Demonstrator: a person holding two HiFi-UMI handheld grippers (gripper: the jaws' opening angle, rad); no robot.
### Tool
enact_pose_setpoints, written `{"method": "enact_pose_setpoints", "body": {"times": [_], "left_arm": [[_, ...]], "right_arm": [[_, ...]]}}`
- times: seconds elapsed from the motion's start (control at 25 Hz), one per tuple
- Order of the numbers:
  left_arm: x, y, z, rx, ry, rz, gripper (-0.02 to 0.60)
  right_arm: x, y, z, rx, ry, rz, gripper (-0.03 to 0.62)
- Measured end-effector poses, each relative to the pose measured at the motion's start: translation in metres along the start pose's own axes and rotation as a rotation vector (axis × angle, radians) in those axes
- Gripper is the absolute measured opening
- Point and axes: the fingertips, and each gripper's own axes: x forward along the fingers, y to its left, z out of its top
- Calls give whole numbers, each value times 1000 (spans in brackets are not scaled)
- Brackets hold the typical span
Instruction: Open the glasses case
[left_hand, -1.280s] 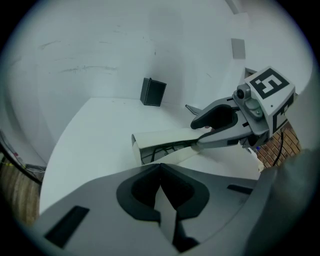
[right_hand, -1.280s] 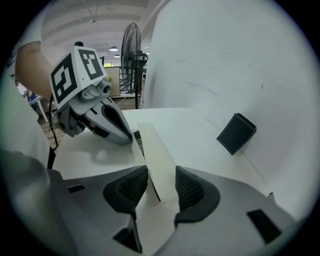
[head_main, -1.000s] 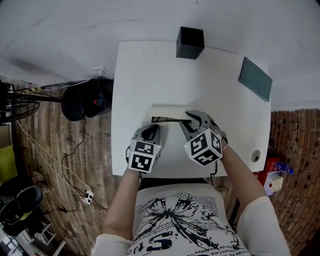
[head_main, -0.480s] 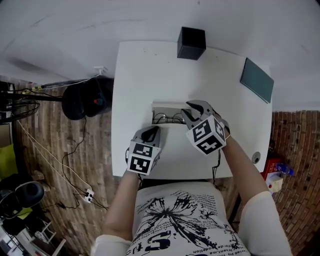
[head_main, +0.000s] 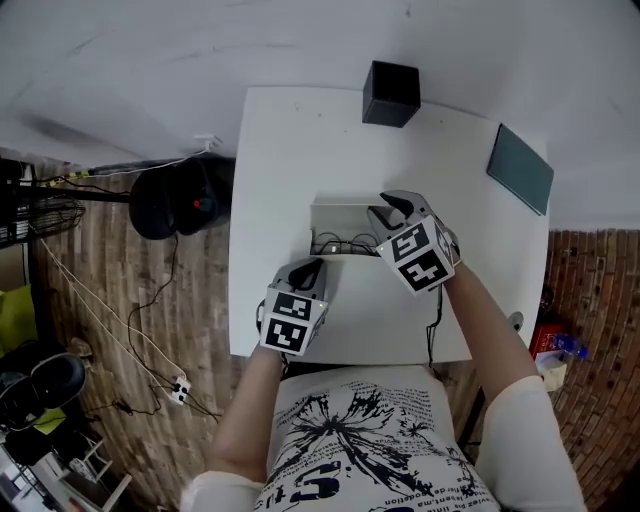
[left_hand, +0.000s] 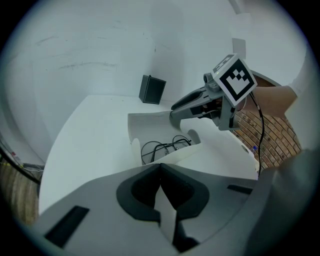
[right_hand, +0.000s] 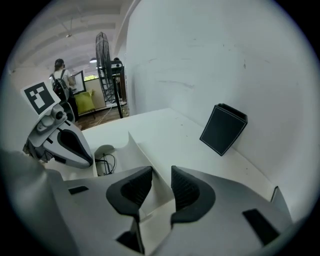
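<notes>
The white glasses case (head_main: 350, 275) lies on the white table (head_main: 270, 180) with its lid (head_main: 345, 215) raised. Dark wire-framed glasses (head_main: 340, 243) show inside. My left gripper (head_main: 310, 268) is shut on the case's near front edge, and a thin white flap sits between its pads (left_hand: 159, 167). My right gripper (head_main: 385, 212) holds the lid's right end. The lid panel (right_hand: 145, 155) runs between the jaws (right_hand: 161, 175), which are opening slightly. In the left gripper view the glasses (left_hand: 162, 145) lie behind the flap, and the right gripper (left_hand: 175, 107) is on the lid (left_hand: 147, 122).
A black box (head_main: 391, 94) stands at the table's far edge. A teal notebook (head_main: 520, 168) lies at the far right corner. A fan base (head_main: 175, 205) and cables sit on the wooden floor to the left. A person stands far off in the right gripper view.
My right gripper has moved away from me with the lid. The case has gone from nearly closed to open, and the glasses now show. The left gripper has stayed put.
</notes>
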Motion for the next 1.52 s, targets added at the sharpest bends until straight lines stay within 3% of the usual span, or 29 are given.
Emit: {"method": "enact_pose_setpoints", "body": {"times": [0.84, 1.0, 1.12, 1.28, 1.4, 1.52], "left_arm": [[5, 12, 6, -101, -5, -7, 14], [-2, 9, 12, -79, -16, -19, 14], [-14, 3, 21, -31, -42, -20, 14], [-36, -8, 40, 44, -100, -13, 14], [-58, -17, 61, 66, -178, -24, 13], [-84, -25, 84, 86, -253, -36, 14]], "right_arm": [[14, -13, -1, 115, -44, -37, 149], [-3, -15, 1, 225, -85, -56, 172], [-24, -14, 9, 223, -144, -80, 170], [-62, -16, 21, 211, -220, -145, 100], [-92, -11, 29, 216, -276, -161, 14], [-124, -1, 38, 240, -358, -152, 14]]}}
